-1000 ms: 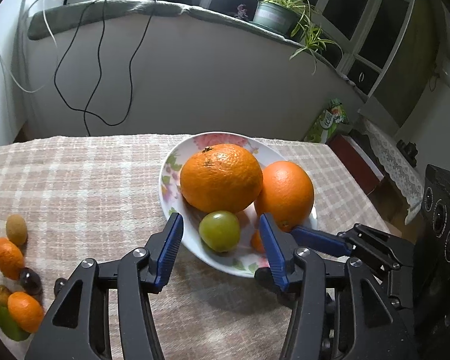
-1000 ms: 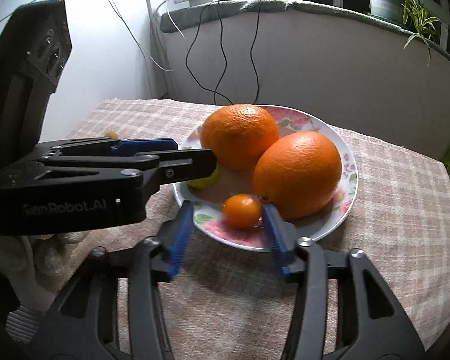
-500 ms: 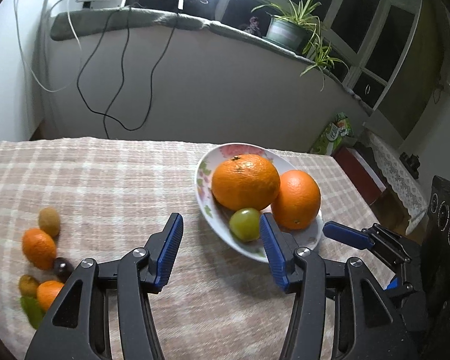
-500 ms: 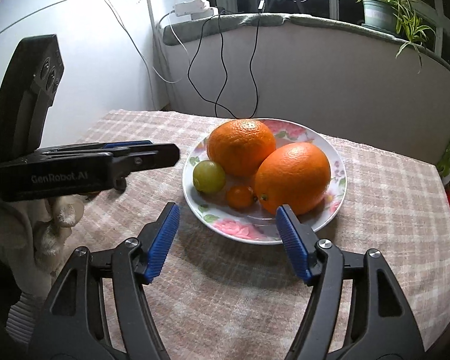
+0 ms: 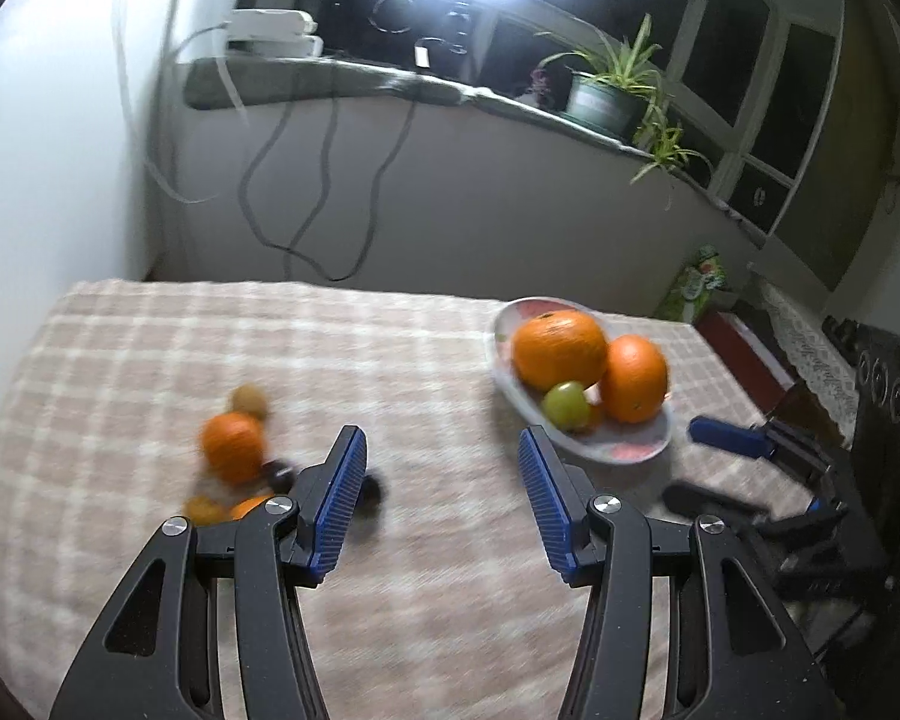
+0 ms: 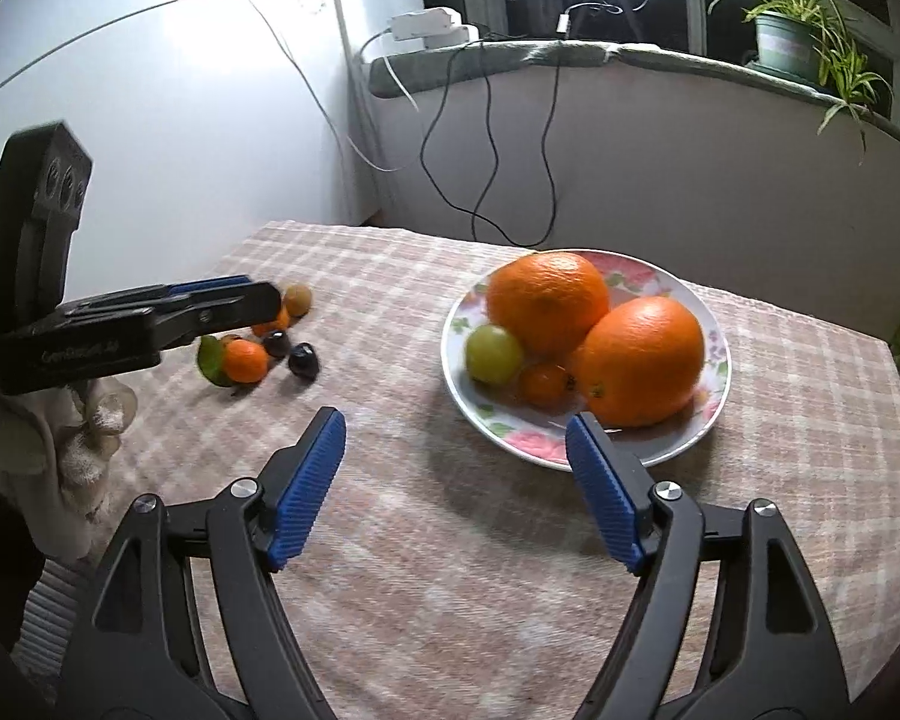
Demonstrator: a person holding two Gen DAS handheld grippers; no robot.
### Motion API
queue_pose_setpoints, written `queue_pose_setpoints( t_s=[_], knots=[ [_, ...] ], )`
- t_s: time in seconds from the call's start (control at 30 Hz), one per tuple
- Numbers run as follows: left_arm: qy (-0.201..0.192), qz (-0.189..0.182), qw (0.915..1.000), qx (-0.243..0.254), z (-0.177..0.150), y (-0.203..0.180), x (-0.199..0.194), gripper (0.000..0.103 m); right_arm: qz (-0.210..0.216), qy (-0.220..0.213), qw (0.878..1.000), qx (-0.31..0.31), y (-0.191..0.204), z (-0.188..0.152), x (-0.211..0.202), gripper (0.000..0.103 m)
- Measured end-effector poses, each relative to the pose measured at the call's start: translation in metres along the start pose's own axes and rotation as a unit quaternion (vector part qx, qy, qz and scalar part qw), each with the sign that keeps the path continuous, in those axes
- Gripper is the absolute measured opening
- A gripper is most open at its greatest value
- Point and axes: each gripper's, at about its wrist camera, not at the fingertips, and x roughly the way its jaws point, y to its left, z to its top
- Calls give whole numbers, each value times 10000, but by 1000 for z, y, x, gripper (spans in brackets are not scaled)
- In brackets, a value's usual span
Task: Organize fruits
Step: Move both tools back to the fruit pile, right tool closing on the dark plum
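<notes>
A floral plate [image 6: 705, 300] [image 5: 642, 447] holds two large oranges [image 6: 549, 300] [image 6: 642, 363], a green grape [image 6: 493, 354] and a small orange fruit [image 6: 546, 384]. A cluster of small loose fruits lies on the tablecloth to the left: a mandarin [image 5: 233, 447], a kiwi-coloured fruit [image 5: 249, 401], dark fruits [image 6: 303, 360], another small orange fruit [image 6: 245, 360]. My left gripper [image 5: 438, 498] is open and empty, above the cloth just right of the cluster. My right gripper [image 6: 456, 480] is open and empty, in front of the plate.
The table has a checked cloth [image 6: 390, 540]. A low wall with hanging cables [image 6: 492, 168] stands behind it, with a potted plant [image 6: 786, 39] on the ledge. A white cabinet [image 6: 168, 138] is at the left. The table's right edge drops off near a green bag [image 5: 699, 285].
Both grippers have pulled back from the plate. My left gripper has swung left toward the loose fruit cluster. My right gripper has opened wider after leaving the small orange fruit on the plate.
</notes>
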Motion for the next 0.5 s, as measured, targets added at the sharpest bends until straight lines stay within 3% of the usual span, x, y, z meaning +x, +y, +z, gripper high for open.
queue_pose_setpoints(
  t_s=[0.2,0.5],
  knots=[
    [103,391,9991,-159,-23,42,-16,52,160,32,9998,-117,16,1,5,82],
    [311,622,9973,-253,-52,70,-23,52,408,214,9972,-592,54,6,27,83]
  ],
)
